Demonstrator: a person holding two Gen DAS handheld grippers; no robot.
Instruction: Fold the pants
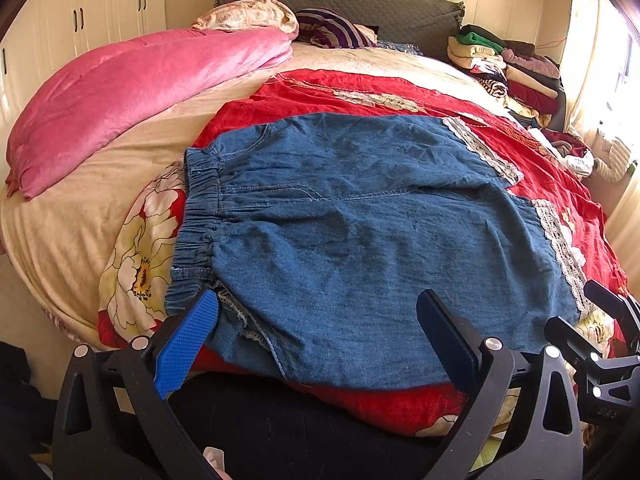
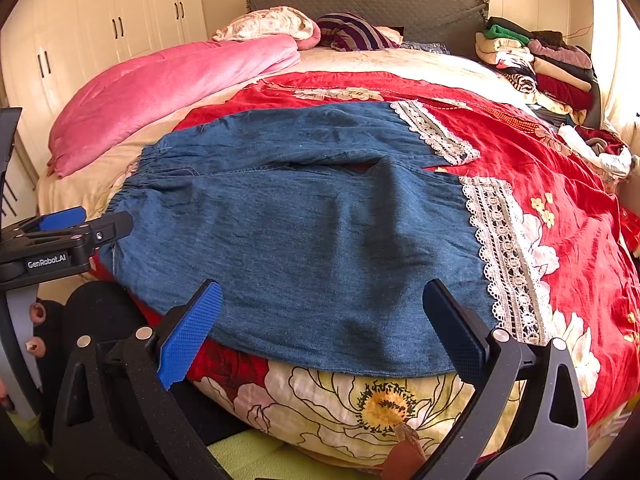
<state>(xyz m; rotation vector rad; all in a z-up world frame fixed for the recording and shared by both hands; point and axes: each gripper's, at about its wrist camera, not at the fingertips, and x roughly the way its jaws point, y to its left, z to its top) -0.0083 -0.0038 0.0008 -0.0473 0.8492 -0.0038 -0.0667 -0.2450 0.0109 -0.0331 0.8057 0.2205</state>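
Blue denim pants [image 1: 360,220] with white lace cuffs lie flat on the red floral bedspread [image 1: 400,96], elastic waistband to the left, legs to the right. They also show in the right wrist view [image 2: 304,224]. My left gripper [image 1: 320,316] is open and empty, its blue-padded fingers over the near edge of the pants by the waistband. My right gripper [image 2: 324,308] is open and empty over the near hem of the near leg. The right gripper shows at the right edge of the left wrist view [image 1: 592,328]; the left gripper shows at the left edge of the right wrist view [image 2: 72,232].
A pink quilt [image 1: 132,92] lies along the bed's left side. Pillows [image 1: 248,16] and a grey headboard [image 1: 360,0] are at the back. A pile of folded clothes [image 1: 508,64] sits at the back right. White wardrobes [image 2: 100,32] stand on the left.
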